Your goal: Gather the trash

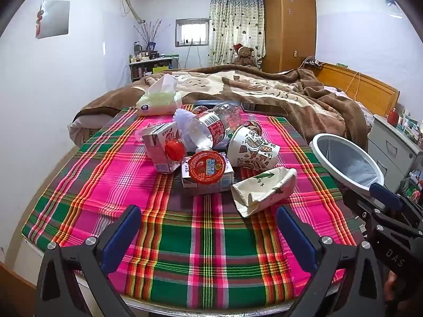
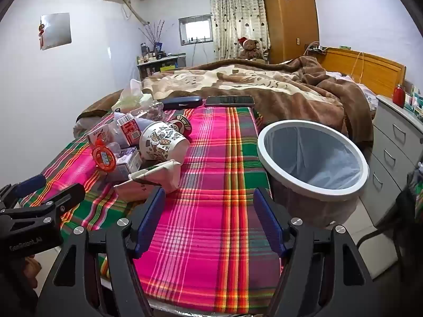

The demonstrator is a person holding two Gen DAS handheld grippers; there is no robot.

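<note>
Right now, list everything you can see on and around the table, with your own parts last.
tablecloth: 1, pink-green plaid, covers the table
plastic bottle: 1, clear with red label and red cap, lying on the pile
drink cartons: 2 visible, white-purple, in the pile
round lid: 1, red, atop a carton
patterned paper cup: 1, white, on its side
crushed paper cup: 1, cream, nearest the tools
tissue pack: 1, white-green, far left corner
phone: 1, black, far edge
case: 1, dark blue, beside the phone
trash bin: 1, white rim, grey liner, right of table
left tool: open, empty
right tool: open, empty
</note>
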